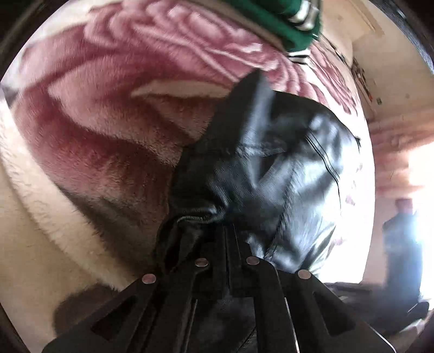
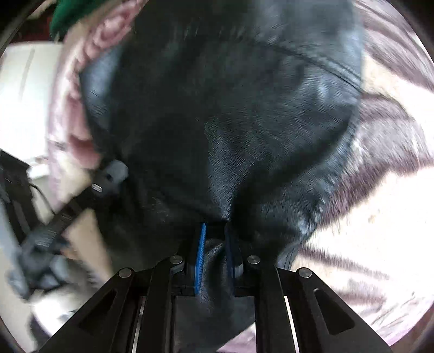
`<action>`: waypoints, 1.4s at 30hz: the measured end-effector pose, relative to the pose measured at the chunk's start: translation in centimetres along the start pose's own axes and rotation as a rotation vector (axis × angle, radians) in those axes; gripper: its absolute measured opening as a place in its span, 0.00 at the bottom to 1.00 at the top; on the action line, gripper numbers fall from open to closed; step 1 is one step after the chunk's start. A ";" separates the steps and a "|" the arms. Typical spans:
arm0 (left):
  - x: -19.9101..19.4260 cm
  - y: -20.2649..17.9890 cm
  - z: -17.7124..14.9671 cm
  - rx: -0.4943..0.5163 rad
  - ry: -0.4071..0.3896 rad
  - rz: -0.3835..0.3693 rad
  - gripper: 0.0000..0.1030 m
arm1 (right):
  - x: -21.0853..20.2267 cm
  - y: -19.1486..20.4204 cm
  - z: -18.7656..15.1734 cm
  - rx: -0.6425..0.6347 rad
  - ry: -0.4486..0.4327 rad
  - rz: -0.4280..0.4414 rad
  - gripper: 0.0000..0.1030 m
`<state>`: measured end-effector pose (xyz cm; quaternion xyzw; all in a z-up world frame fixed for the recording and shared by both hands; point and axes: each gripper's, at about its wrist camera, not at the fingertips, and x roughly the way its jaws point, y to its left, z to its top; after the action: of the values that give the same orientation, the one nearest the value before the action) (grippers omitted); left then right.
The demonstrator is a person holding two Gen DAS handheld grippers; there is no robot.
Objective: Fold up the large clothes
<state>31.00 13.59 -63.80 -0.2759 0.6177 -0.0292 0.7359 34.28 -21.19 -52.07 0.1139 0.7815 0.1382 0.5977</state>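
Note:
A black leather jacket (image 1: 274, 173) hangs bunched over a pink and cream rose-patterned plush blanket (image 1: 103, 108). My left gripper (image 1: 217, 225) is shut on a gathered edge of the jacket, which drapes away from the fingers. In the right wrist view the jacket (image 2: 230, 114) fills most of the frame. My right gripper (image 2: 215, 228) is shut on a fold of it between the blue pads (image 2: 200, 258). The left gripper (image 2: 108, 179) shows at the left of that view, holding the jacket's other edge. Both views are blurred by motion.
A green garment with white stripes (image 1: 274, 19) lies at the far end of the blanket and also shows in the right wrist view (image 2: 70, 13). A cream wall (image 1: 396, 68) and a bright window with a dark object (image 1: 404, 244) are at the right.

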 end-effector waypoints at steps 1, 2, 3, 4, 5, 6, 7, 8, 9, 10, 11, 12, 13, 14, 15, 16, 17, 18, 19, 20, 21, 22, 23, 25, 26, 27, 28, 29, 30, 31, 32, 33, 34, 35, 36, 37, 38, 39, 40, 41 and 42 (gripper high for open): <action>0.3 0.2 0.2 -0.001 0.006 -0.007 0.04 | 0.4 0.0 0.1 0.003 0.002 -0.015 0.13; 0.6 0.4 0.4 0.001 0.013 -0.009 0.04 | 1.3 0.1 0.6 0.008 0.011 -0.038 0.13; 0.8 0.5 0.5 0.008 0.017 -0.010 0.04 | 1.9 0.1 1.1 0.022 0.021 -0.043 0.13; 0.6 0.4 0.4 0.017 0.020 -0.012 0.04 | 2.1 0.1 1.5 0.043 0.030 -0.038 0.13; 0.3 0.3 0.4 0.023 0.025 -0.012 0.04 | 2.0 0.1 1.8 0.053 0.043 -0.029 0.13; -0.5 0.0 0.3 0.025 0.030 -0.010 0.04 | 1.4 0.0 1.7 0.033 0.059 -0.005 0.13; -1.2 -0.5 0.5 0.024 0.028 -0.006 0.04 | 0.5 -0.3 1.5 0.022 0.067 0.033 0.16; -2.4 -1.0 0.3 0.029 0.021 -0.001 0.04 | -0.1 -0.7 1.8 0.021 0.071 0.077 0.19; -3.9 -1.8 -0.2 0.040 0.004 0.004 0.04 | -1.6 -1.9 1.4 0.034 0.068 0.160 0.21; -4.7 -2.4 -0.4 0.044 -0.012 0.000 0.04 | -3.5 -3.3 0.9 0.047 0.036 0.246 0.41; -5.8 -3.0 -1.0 0.049 -0.035 -0.010 0.04 | -4.7 -4.2 0.7 0.057 0.002 0.274 0.69; -6.4 -3.4 -1.5 0.051 -0.052 -0.017 0.10 | -6.6 -6.0 0.3 0.077 -0.065 0.305 0.78; -6.9 -3.9 -2.1 0.052 -0.069 -0.027 0.26 | -7.7 -7.3 0.2 0.087 -0.107 0.335 0.81; -7.0 -4.3 -2.7 0.051 -0.079 -0.038 0.38 | -8.5 -9.0 0.4 0.103 -0.138 0.368 0.81; -6.7 -4.6 -3.3 0.048 -0.084 -0.054 0.63 | -9.0 -10.9 0.9 0.122 -0.170 0.403 0.81; -6.1 -4.8 -3.3 0.044 -0.090 -0.064 0.66 | -8.9 -12.8 1.7 0.138 -0.196 0.409 0.81; -5.4 -4.7 -3.8 0.033 -0.088 -0.058 0.65 | -8.6 -14.3 2.6 0.150 -0.220 0.411 0.81; -4.2 -4.9 -3.8 0.015 -0.079 -0.055 0.61 | -8.0 -15.6 4.0 0.157 -0.229 0.426 0.81; -3.5 -4.7 -3.7 0.003 -0.084 -0.042 0.47 | -7.4 -16.3 4.8 0.160 -0.230 0.436 0.81; -2.9 -4.4 -3.7 -0.001 -0.098 -0.004 0.34 | -6.4 -17.1 5.7 0.158 -0.231 0.456 0.81; -2.4 -3.9 -3.5 -0.008 -0.102 0.037 0.13 | -5.3 -17.9 7.2 0.145 -0.225 0.512 0.81; -2.1 -3.3 -3.4 -0.026 -0.101 0.044 0.03 | -4.6 -18.1 7.9 0.134 -0.217 0.531 0.85; -1.9 -2.4 -3.3 -0.053 -0.099 0.027 0.03 | -4.3 -18.1 8.8 0.106 -0.212 0.561 0.92; -1.6 -1.0 -3.1 -0.083 -0.096 -0.019 0.02 | -4.8 -16.5 10.1 0.011 -0.235 0.653 0.94; -1.5 -1.0 -3.1 -0.075 -0.096 -0.022 0.02 | -5.0 -16.5 10.6 -0.012 -0.234 0.672 0.94; -1.4 -1.1 -3.2 -0.058 -0.098 -0.015 0.02 | -4.9 -15.8 11.3 -0.043 -0.221 0.725 0.94; -1.4 -1.2 -3.4 -0.047 -0.099 -0.010 0.02 | -4.5 -15.3 11.8 -0.048 -0.208 0.738 0.94; -1.4 -1.1 -3.4 -0.043 -0.098 -0.013 0.02 | -3.8 -14.5 12.1 -0.057 -0.189 0.752 0.94; -1.3 -0.9 -3.4 -0.048 -0.097 -0.021 0.02 | -3.2 -13.6 12.7 -0.081 -0.167 0.758 0.94; -1.3 -0.7 -3.3 -0.058 -0.094 -0.035 0.03 | -2.9 -12.8 12.7 -0.099 -0.159 0.760 0.94; -1.3 -0.5 -3.2 -0.068 -0.090 -0.047 0.03 | -2.6 -12.2 13.0 -0.118 -0.150 0.771 0.94; -1.4 -0.4 -3.2 -0.070 -0.090 -0.050 0.03 | -2.3 -11.4 13.4 -0.144 -0.136 0.804 0.94; -1.4 -0.2 -3.2 -0.069 -0.091 -0.052 0.03 | -2.2 -11.1 13.5 -0.164 -0.124 0.829 0.94; -1.4 0.0 -3.3 -0.070 -0.090 -0.056 0.03 | -2.2 -11.3 13.3 -0.177 -0.110 0.858 0.92; -1.5 0.1 -3.3 -0.070 -0.089 -0.060 0.03 | -2.3 -11.2 13.3 -0.183 -0.099 0.876 0.90; -1.4 0.1 -3.4 -0.069 -0.089 -0.061 0.03 | -2.1 -10.9 13.4 -0.189 -0.092 0.878 0.78; -1.4 0.2 -3.4 -0.065 -0.089 -0.063 0.03 | -1.9 -10.4 13.4 -0.199 -0.082 0.854 0.54; -1.4 0.3 -3.4 -0.062 -0.090 -0.065 0.03 | -1.4 -10.0 13.3 -0.209 -0.072 0.802 0.45; -1.4 0.3 -3.5 -0.060 -0.090 -0.066 0.03 | -1.0 -9.7 13.2 -0.206 -0.066 0.788 0.37; -1.3 0.4 -3.4 -0.060 -0.091 -0.069 0.03 | -0.8 -9.7 13.0 -0.189 -0.076 0.773 0.31; -1.3 0.4 -3.4 -0.061 -0.092 -0.075 0.04 | -1.1 -9.5 12.6 -0.179 -0.100 0.756 0.29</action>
<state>27.45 13.19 -63.11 -0.3221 0.5732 -0.0251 0.7531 46.60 -29.49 -57.59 0.3477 0.6393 0.4106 0.5494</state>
